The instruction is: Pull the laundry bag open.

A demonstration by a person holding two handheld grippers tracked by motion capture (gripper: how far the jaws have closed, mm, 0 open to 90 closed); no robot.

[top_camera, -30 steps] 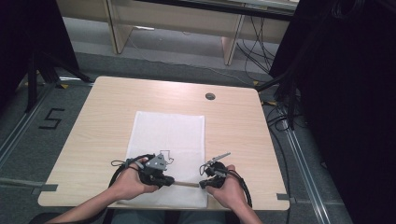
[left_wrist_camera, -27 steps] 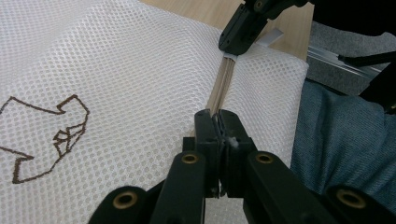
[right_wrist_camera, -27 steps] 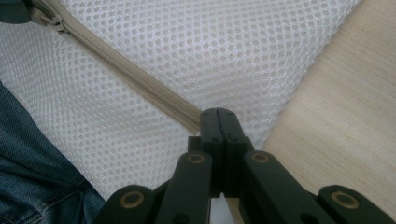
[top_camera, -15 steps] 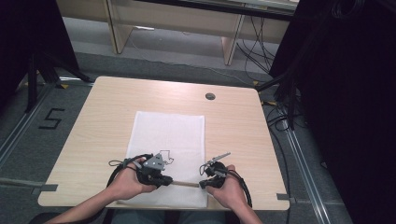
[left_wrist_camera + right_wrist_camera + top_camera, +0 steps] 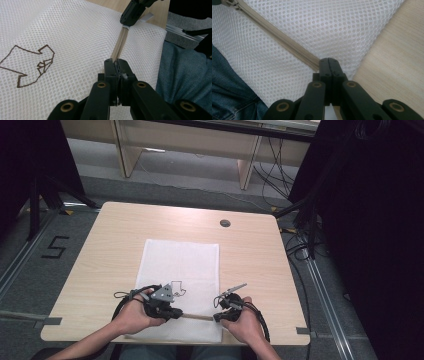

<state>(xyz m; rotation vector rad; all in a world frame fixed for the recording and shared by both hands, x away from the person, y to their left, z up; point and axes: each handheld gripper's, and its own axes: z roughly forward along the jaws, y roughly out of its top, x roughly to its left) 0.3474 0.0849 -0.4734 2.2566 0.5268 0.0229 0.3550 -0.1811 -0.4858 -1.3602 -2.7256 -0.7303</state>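
From above, my two hands come in at the near edge of the wooden table [image 5: 125, 227]. A white mesh bag [image 5: 182, 265] lies flat in the middle, its near end reaching the table's near edge. My left gripper [image 5: 172, 312] and my right gripper [image 5: 216, 316] face each other over that near end, close together, with a beige zipper strip [image 5: 196, 316] stretched between their tips. A small dark drawing [image 5: 177, 288] sits on the mesh just beyond my left gripper. A dark round grommet [image 5: 225, 223] marks the far right of the tabletop.
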